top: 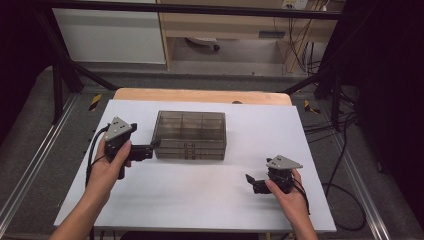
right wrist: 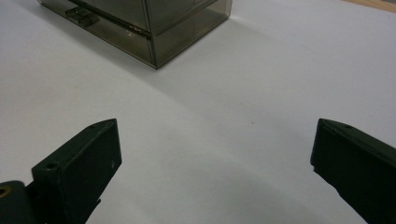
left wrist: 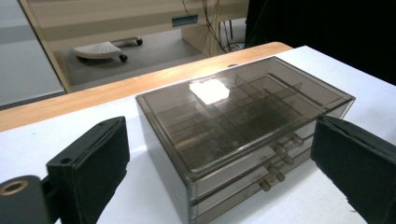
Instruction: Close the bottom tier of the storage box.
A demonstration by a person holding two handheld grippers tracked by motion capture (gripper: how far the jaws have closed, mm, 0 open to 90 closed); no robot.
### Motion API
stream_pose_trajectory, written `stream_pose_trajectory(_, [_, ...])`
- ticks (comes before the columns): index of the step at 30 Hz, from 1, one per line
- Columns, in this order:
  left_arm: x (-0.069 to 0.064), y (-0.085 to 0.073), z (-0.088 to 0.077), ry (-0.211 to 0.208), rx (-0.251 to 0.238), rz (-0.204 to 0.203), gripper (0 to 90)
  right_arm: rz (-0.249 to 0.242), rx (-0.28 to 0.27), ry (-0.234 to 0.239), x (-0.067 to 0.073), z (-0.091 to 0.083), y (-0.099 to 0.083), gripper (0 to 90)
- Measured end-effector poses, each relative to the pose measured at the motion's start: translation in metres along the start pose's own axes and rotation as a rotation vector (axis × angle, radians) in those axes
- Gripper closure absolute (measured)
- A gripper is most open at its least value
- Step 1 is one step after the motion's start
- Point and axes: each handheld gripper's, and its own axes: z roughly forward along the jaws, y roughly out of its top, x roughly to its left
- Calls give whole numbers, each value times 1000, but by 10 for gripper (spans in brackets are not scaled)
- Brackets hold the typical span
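High view: left gripper sits just beside the left end of the smoky drawer box, jaws parted, nothing gripped. Right gripper lies well apart, toward the box's near right.

Left gripper view: box straight ahead, between the spread jaws, untouched.

Right gripper view: jaws released over the bare white tabletop; box corner far ahead, to the left.

Smoky drawer box, top and left side cut off.

A white sheet covers most of a wooden table, whose bare edge shows at centre frame. Black cables trail over the grey floor at right, and a wheeled base sits at the left gripper view's upper left.
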Motion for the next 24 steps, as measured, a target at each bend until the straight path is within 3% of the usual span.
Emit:
stream_pose_trajectory(17, [14,-5,-24,23,-50,17,50,-11,15,6,0,1,0,21])
stream_pose_trajectory(24, [17,-6,-32,11,-101,40,50,-11,17,8,1,1,0,21])
